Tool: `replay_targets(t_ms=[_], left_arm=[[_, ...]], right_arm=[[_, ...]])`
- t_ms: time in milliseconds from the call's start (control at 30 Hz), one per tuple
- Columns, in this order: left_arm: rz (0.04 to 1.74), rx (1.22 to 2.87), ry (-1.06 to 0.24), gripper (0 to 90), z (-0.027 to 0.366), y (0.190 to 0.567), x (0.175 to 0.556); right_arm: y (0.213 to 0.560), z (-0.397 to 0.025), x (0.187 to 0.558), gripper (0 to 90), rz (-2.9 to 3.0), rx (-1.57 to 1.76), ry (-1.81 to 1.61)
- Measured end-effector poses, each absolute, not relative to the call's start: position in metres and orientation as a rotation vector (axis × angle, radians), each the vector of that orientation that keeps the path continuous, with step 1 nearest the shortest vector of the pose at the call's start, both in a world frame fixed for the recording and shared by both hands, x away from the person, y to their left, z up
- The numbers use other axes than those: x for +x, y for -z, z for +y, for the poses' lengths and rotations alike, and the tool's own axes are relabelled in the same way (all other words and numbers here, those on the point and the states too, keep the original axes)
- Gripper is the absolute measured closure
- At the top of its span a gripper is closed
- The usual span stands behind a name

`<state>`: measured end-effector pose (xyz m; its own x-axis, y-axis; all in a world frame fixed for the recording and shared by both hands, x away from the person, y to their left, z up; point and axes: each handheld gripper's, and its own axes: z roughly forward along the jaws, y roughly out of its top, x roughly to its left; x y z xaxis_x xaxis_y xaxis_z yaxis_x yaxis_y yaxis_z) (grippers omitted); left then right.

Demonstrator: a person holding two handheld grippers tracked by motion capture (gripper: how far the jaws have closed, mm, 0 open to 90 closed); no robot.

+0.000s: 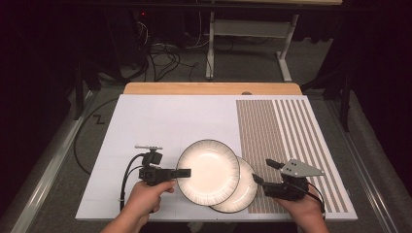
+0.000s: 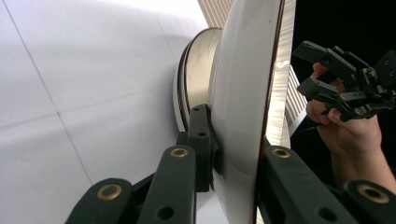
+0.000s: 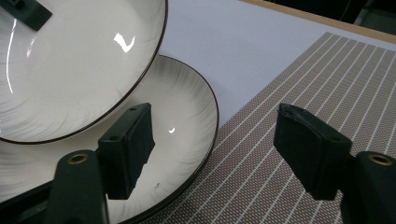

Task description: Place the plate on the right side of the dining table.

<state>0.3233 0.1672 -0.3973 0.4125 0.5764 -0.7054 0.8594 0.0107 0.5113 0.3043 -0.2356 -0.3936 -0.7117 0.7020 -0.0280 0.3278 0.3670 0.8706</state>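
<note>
Top plate [image 1: 208,170]: white, dark-rimmed, round; rests on the lower plate, overlapping it up and to the left, over the white board near the desk's front edge.
Lower plate [image 1: 243,187]: same pattern, lying flat; its right edge reaches the striped mat [image 1: 291,145].
Left gripper [image 1: 184,172]: closed on the top plate's left rim, one jaw above and one beneath, as the left gripper view shows at [image 2: 233,158]; gripper lies level and points right, into the plate.
Right gripper [image 1: 262,171]: jaws spread wide, holding nothing; it hangs just right of the lower plate, pointing up and left. In its own view [image 3: 215,149] the left jaw sits over the lower plate's rim, the right jaw over the mat.
Key relation: top plate lies directly right of the left gripper, held at the rim point nearest that hand; the far rim sits over the lower plate, toward the right gripper.
Nearer hand: left for the top plate, right for the lower one.
Step in hand (judged): lifting or sliding the top plate off the stack.
Next move calls for (judged): raising the held rim clear before moving sideways, so the plates do not scrape.
Risk (judged): a one-sided rim hold may let the plate tip.
</note>
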Motion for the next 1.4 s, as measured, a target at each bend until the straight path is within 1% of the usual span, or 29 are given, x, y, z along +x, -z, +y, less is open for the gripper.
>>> replay_targets(t_ms=[267, 500, 800, 933, 1033, 1167, 1400], left_arm=[[1.211, 1.649, 0.283, 80.2, 0.171, 0.401, 0.319], [1.166, 1.615, 0.220, 80.2, 0.173, 0.405, 0.314], [1.077, 1.607, 0.070, 80.1, 0.173, 0.403, 0.303], [1.034, 1.613, -0.002, 80.3, 0.172, 0.400, 0.297], [1.006, 1.614, -0.073, 80.4, 0.171, 0.397, 0.293], [0.987, 1.612, -0.114, 80.4, 0.171, 0.397, 0.291], [0.903, 1.632, -0.196, 80.2, 0.170, 0.395, 0.285]], right_arm=[[0.394, -0.243, 0.304, 22.3, 2.213, 0.919, -1.287], [0.394, -0.247, 0.304, 18.8, 2.190, 0.938, -1.309], [0.392, -0.251, 0.302, 14.9, 2.156, 0.959, -1.332], [0.391, -0.254, 0.301, 11.0, 2.132, 0.968, -1.350], [0.390, -0.254, 0.301, 6.0, 2.114, 0.978, -1.356], [0.390, -0.253, 0.300, 1.2, 2.110, 0.967, -1.366], [0.389, -0.253, 0.297, 1.1, 2.089, 0.965, -1.364]])
